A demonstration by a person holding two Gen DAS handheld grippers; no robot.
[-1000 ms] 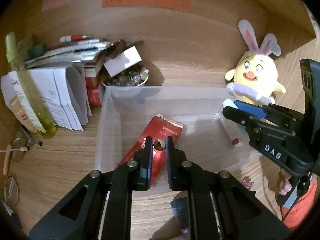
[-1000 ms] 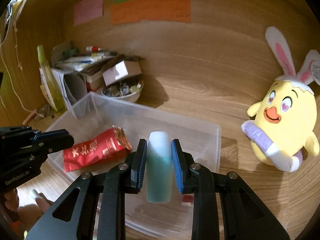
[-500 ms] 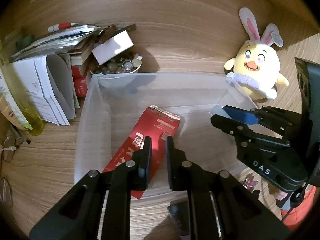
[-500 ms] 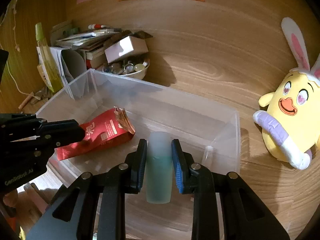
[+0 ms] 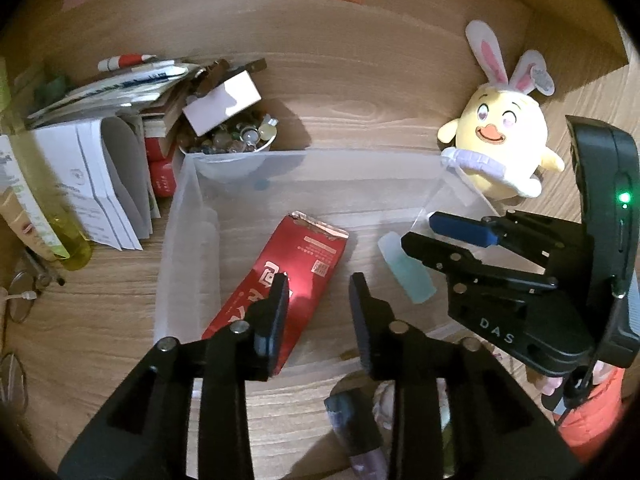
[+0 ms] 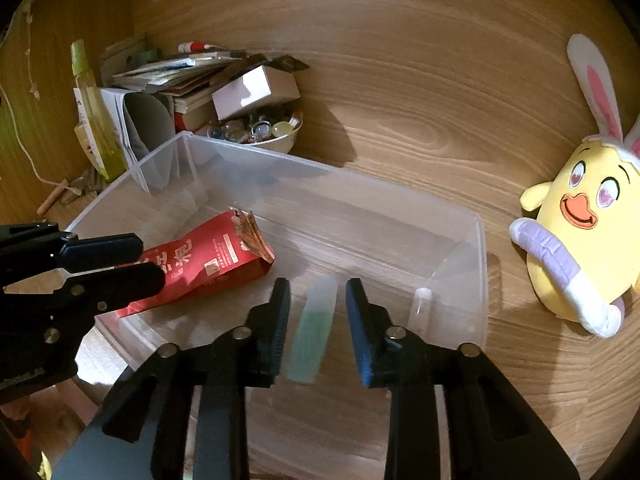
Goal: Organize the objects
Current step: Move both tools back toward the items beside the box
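I am hovering over the bin [image 6: 478, 240] with both pairs of jaws wide and holding nothing: the red packet [image 5: 294, 276] is lying on the bin floor under my left gripper [image 5: 318, 294], and the green tube [image 6: 314, 334] is lying, or perhaps dropping, between the spread fingers of my right gripper [image 6: 318, 312], with a small clear vial [image 6: 420, 306] in the bin's corner. Judging from this, two items are in, while the dark object [image 5: 354, 432] on the table near me and the plush [image 6: 580, 240] are waiting outside. The tube is looking blurred, so I am not telling whether it is resting, and the dark object is staying half hidden behind my left fingers.
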